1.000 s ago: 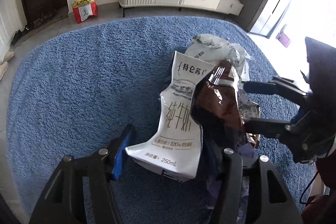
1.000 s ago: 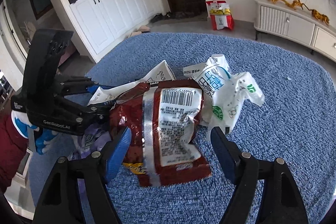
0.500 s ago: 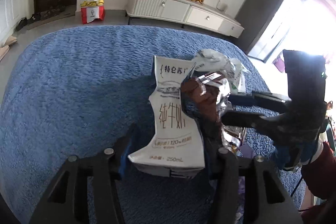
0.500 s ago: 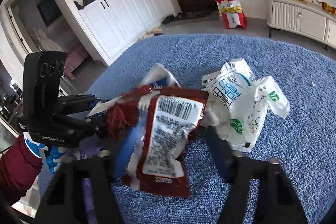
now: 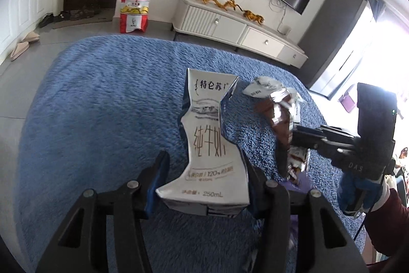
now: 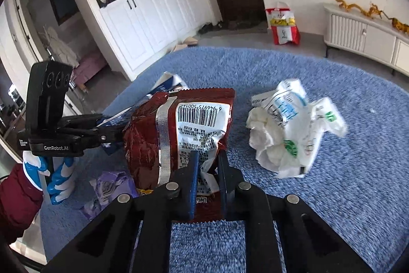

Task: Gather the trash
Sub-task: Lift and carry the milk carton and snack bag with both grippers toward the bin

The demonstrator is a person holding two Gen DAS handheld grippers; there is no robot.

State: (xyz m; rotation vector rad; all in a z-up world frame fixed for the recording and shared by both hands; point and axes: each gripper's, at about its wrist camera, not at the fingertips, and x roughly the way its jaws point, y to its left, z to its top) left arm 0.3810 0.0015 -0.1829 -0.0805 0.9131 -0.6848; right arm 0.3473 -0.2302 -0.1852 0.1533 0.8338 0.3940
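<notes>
My left gripper (image 5: 207,168) is shut on a crushed white milk carton (image 5: 212,140) and holds it upright above the blue rug (image 5: 102,106). My right gripper (image 6: 208,157) is shut on the lower edge of a brown snack bag (image 6: 179,124), which hangs crumpled above the rug. In the left wrist view the right gripper (image 5: 301,134) and the brown bag (image 5: 278,119) are to the right of the carton. In the right wrist view the left gripper (image 6: 112,131) is behind the bag, which hides most of the carton (image 6: 166,82). A crumpled white wrapper (image 6: 291,124) lies on the rug to the right.
A purple wrapper (image 6: 110,186) lies on the rug under the left gripper. A red-and-white paper bag (image 5: 134,14) stands on the grey floor near a dark door. A white TV cabinet (image 5: 230,24) lines the far wall. White cupboards (image 6: 143,24) stand beyond the rug's edge.
My right gripper's jaws closed from wide open onto the brown snack bag. My left gripper carried the milk carton up and left, away from the bag, so the two are now apart.
</notes>
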